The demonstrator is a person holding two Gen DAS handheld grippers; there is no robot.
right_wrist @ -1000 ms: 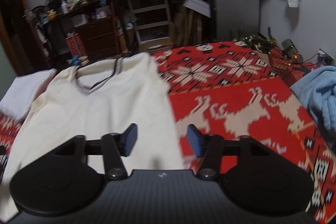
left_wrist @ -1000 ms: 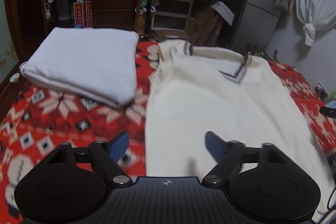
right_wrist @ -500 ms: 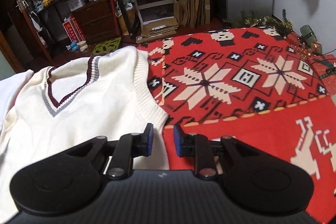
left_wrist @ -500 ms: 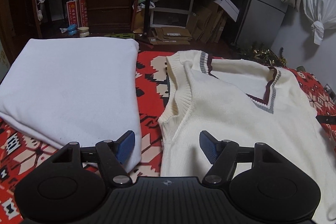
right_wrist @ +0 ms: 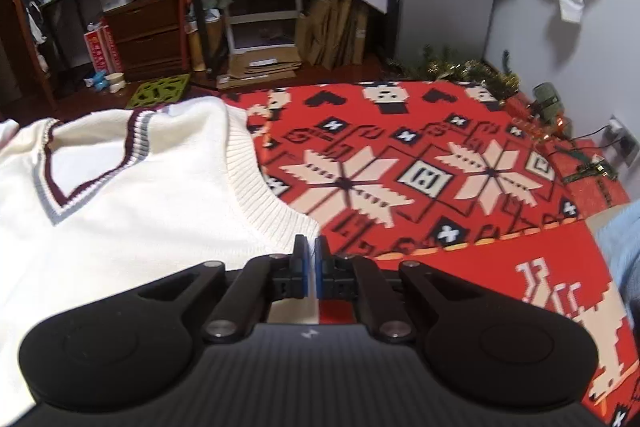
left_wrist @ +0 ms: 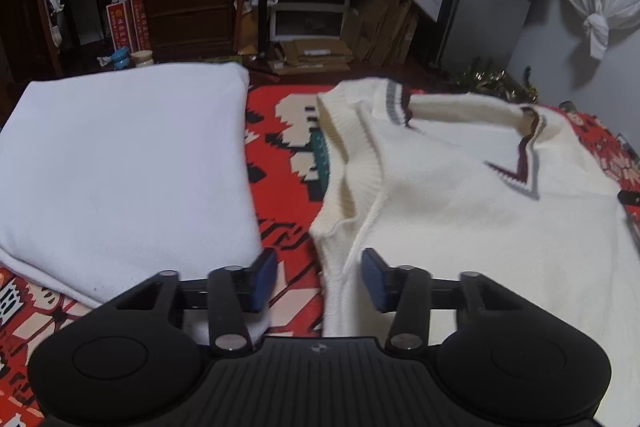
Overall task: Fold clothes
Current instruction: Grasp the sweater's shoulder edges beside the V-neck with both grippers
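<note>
My left gripper (left_wrist: 319, 279) gaped over vest (left_wrist: 460, 227) edge | right gripper (right_wrist: 311, 261) pinched vest's armhole corner | blanket (right_wrist: 440, 179) beneath

left gripper (left_wrist: 319, 281) fingers apart | straddling cream vest (left_wrist: 460, 227) edge | white folded cloth (left_wrist: 124, 167) beside

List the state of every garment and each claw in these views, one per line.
Cream vest: spread flat on the red blanket, front up, unfolded.
White garment: folded, lying left of the vest.
Left claw: open, straddling the vest's side edge below the armhole.
Right claw: shut at the vest's opposite edge; whether it grips fabric, cannot tell.
</note>
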